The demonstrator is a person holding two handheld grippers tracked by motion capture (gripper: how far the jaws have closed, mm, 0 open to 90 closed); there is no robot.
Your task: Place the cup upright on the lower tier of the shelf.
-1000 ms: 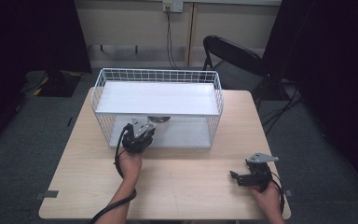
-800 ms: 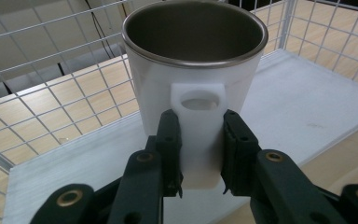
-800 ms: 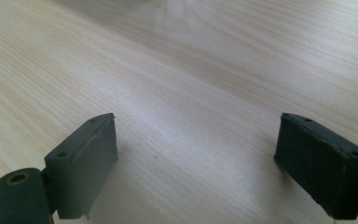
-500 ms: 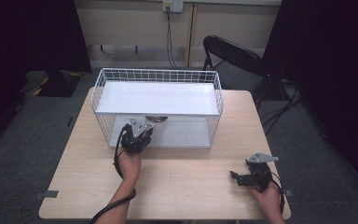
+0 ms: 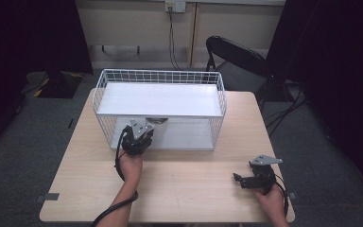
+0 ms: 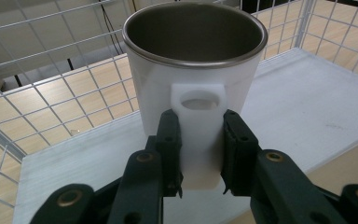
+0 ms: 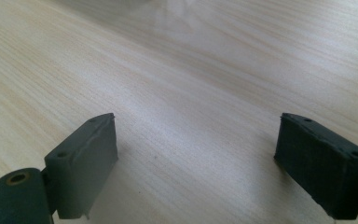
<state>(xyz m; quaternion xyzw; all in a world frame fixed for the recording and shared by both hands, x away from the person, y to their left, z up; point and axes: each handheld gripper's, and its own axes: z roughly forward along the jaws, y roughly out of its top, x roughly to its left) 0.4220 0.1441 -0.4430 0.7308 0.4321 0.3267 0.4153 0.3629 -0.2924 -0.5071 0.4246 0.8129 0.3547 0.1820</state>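
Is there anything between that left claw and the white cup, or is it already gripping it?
Nothing stands between them. The left gripper is already shut on the handle of the white cup, one jaw on each side. The cup sits inside the wire basket, on its lower white shelf.

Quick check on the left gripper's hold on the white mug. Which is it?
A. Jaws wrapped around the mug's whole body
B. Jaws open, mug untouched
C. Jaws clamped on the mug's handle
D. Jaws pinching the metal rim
C: in the left gripper view the left gripper has both black jaws pressed against the sides of the handle tab of the white mug, below the rim.
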